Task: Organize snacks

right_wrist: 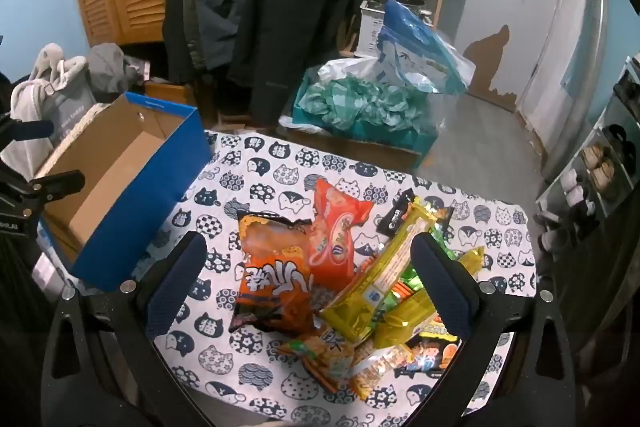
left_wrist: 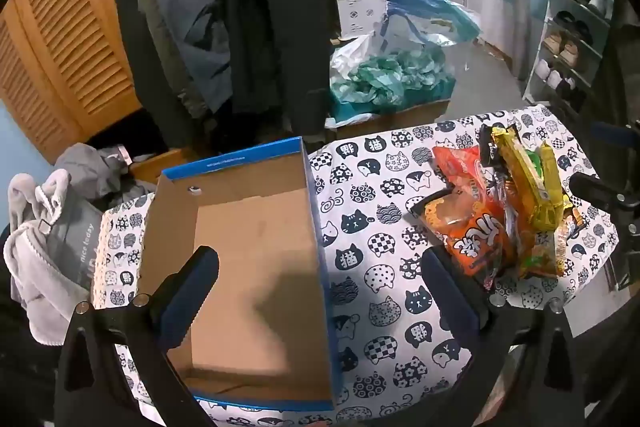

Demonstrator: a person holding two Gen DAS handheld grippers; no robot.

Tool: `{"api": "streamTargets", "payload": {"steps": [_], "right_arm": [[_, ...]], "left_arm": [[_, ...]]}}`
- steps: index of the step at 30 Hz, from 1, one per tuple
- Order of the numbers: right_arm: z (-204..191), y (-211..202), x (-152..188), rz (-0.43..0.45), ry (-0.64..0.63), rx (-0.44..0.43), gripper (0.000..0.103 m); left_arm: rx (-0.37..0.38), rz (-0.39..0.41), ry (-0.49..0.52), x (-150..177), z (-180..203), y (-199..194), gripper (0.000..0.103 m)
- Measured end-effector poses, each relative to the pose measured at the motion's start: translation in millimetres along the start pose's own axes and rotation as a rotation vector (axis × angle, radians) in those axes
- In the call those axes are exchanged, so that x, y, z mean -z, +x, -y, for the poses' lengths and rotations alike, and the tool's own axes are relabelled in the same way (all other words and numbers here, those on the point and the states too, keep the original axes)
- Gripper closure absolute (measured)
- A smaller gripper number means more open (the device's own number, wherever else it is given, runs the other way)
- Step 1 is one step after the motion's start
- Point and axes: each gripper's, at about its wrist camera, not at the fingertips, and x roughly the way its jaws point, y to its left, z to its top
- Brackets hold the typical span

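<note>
An empty blue cardboard box [left_wrist: 256,267] with a brown inside stands on the left of the cat-print tablecloth [left_wrist: 372,227]; it also shows in the right wrist view [right_wrist: 132,195]. A pile of snack packs [left_wrist: 504,211] lies to its right: an orange-black pack [right_wrist: 276,275], a red-orange pack [right_wrist: 336,231] and a yellow pack [right_wrist: 384,275]. My left gripper [left_wrist: 320,291] is open and empty above the box's right wall. My right gripper [right_wrist: 308,279] is open and empty just above the snack pile.
Dark coats [left_wrist: 256,7] hang behind the table. A carton with teal paper and plastic bags [left_wrist: 392,79] stands on the floor behind it. A shoe rack [left_wrist: 576,39] is at the right, grey clothes [left_wrist: 52,227] at the left, louvered wooden doors [left_wrist: 60,39] beyond.
</note>
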Motion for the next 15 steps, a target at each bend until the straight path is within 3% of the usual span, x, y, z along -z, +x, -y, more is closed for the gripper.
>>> {"api": "streamTargets", "payload": {"steps": [15], "right_arm": [[-1.4, 2.4, -0.5, 0.002, -0.019, 0.027, 0.003]], "left_arm": [[-0.004, -0.008, -0.009, 2.0, -3.9, 3.9, 0.001]]}}
